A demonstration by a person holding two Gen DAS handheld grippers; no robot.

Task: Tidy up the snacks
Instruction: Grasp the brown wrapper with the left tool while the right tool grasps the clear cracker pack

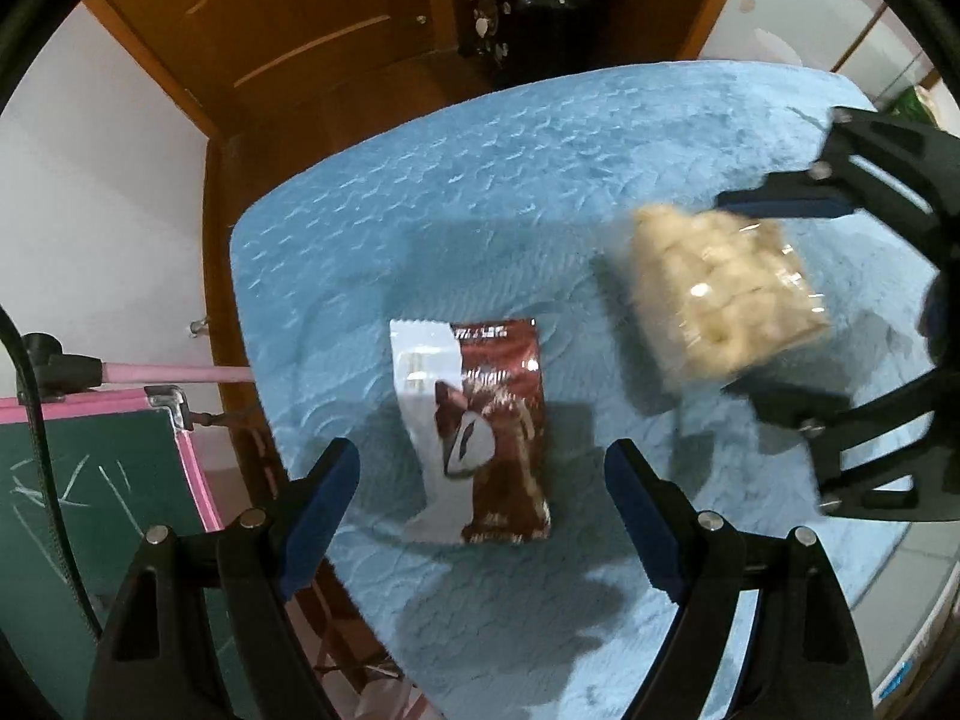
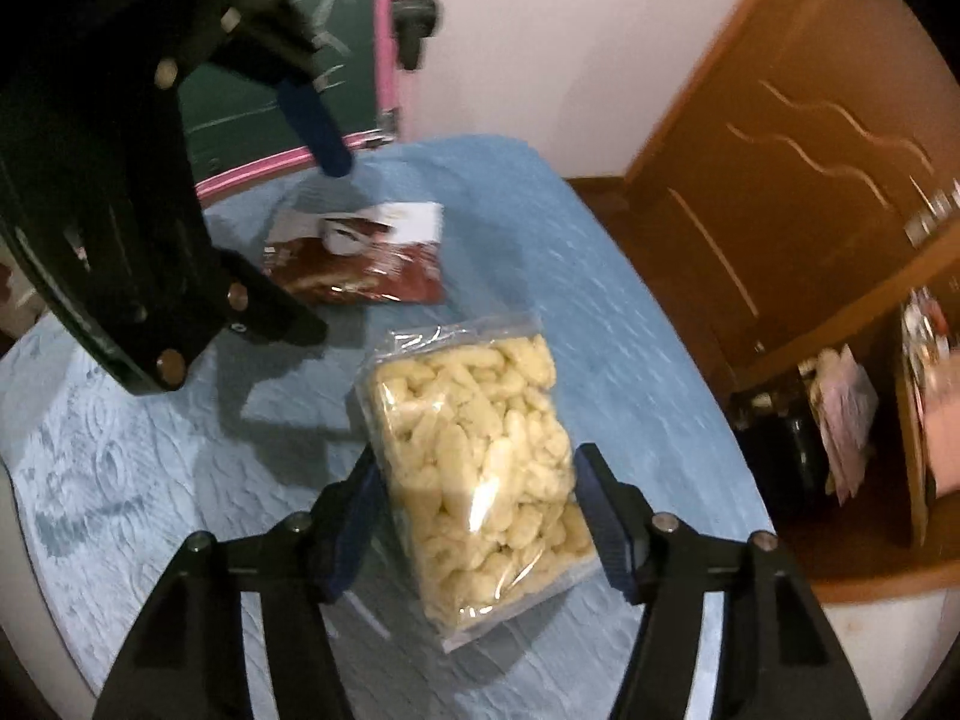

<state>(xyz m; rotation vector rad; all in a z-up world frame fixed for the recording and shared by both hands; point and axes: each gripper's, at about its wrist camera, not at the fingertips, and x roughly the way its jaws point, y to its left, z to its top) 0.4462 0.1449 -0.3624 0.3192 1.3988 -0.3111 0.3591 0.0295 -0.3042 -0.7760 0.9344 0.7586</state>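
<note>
Blue, quilted and plush: we record a table cover (image 1: 540, 168) with a stitched wave pattern, spread over a rounded tabletop.

Item one: a brown and white foil packet (image 1: 474, 426), flat and oblong with a crimped end, glossy. It lies on the cover straight ahead of our left gripper (image 1: 480, 474), in the gap between its two blue-padded fingers (image 1: 321, 510) but beyond the tips. The jaws stand wide apart and neither pad touches the packet. From the right wrist view the same packet (image 2: 366, 258) lies beyond the right gripper's tips, under the black frame of the left tool.

Item two: a clear plastic bag of pale puffed snacks (image 2: 480, 468), rectangular, crinkled, with bright glints on the film; the pieces are lumpy, short and cream-yellow. It sits between the fingers (image 2: 606, 528) of our right gripper (image 2: 474, 516), with one sealed end reaching past the tips. The pads stand right against the bag's two long sides, and we cannot tell whether they press on it or only flank it. In the left wrist view the bag (image 1: 726, 294) is blurred, off to the right of the left tool, with the right gripper's black arms on either side.

Surroundings: varnished brown wooden door panels (image 2: 798, 138) with carved wavy lines, and a green chalkboard in a pink frame (image 1: 108, 480) to the left of our left tool.
</note>
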